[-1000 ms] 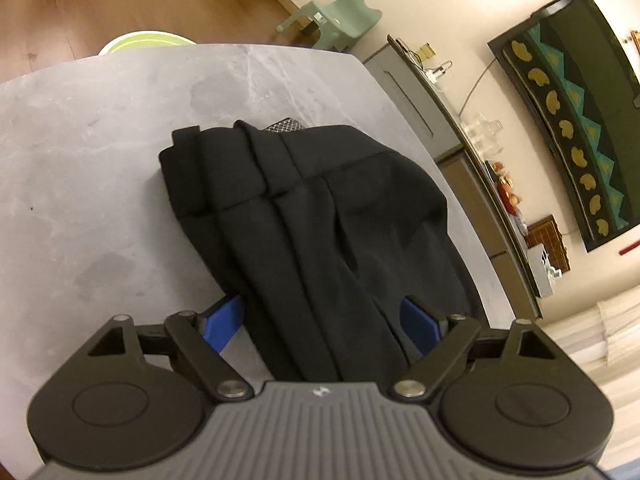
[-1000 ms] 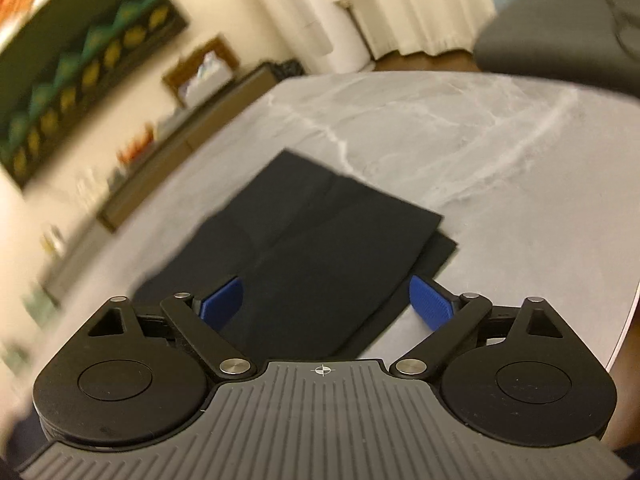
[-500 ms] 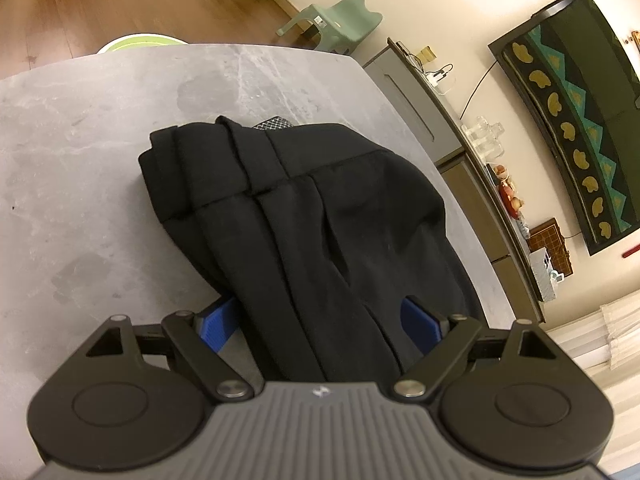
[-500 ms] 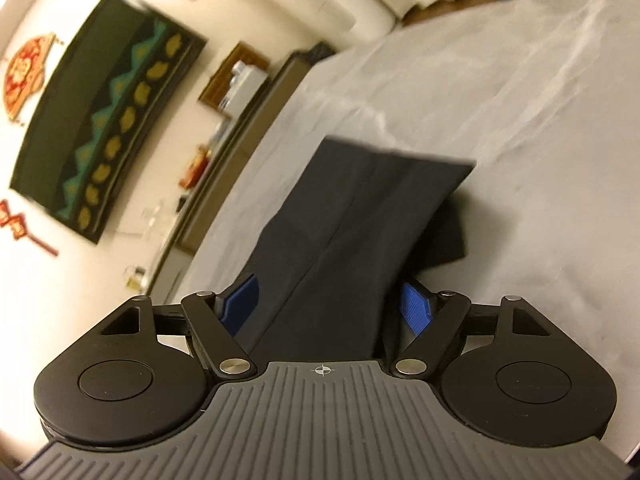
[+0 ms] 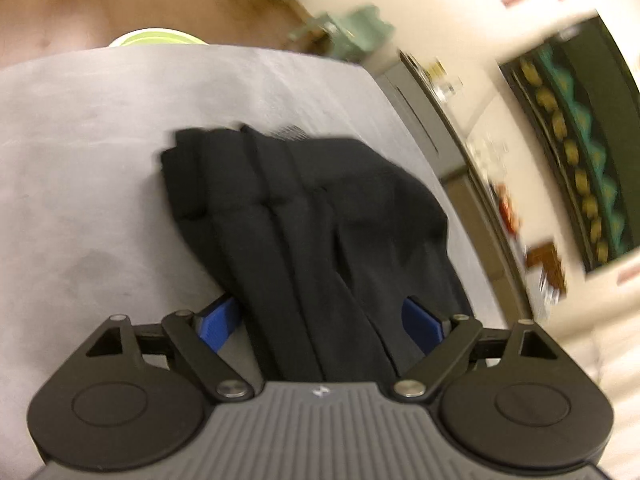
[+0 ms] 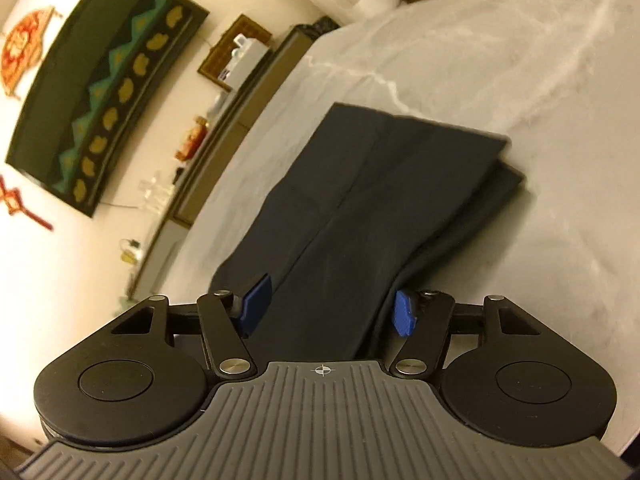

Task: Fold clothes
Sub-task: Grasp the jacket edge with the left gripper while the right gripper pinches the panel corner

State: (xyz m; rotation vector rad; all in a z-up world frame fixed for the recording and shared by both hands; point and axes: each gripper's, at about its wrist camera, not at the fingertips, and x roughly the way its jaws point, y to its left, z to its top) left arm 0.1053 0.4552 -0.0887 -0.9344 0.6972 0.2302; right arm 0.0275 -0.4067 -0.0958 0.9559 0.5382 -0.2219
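Observation:
A pair of black trousers (image 5: 312,216) lies on the grey marble table (image 5: 80,160). The left wrist view shows the waistband end, bunched in folds. The right wrist view shows the leg end (image 6: 360,200), its hems lying flat in two layers. My left gripper (image 5: 320,320) is open, its blue pads on either side of the cloth that runs between them. My right gripper (image 6: 326,310) is open too, straddling the legs; the cloth rises from the table toward it. Whether the pads touch the cloth is hidden.
The table edge (image 5: 420,152) runs close along the trousers' far side, with a low cabinet (image 6: 224,128) and wall hanging beyond. A green round object (image 5: 156,36) and pale green chairs (image 5: 348,28) stand past the table's far end.
The right gripper has tilted and closed in over the trouser legs, and the leg end now lifts toward it. The left view has shifted and blurred; the waistband has bunched a little nearer.

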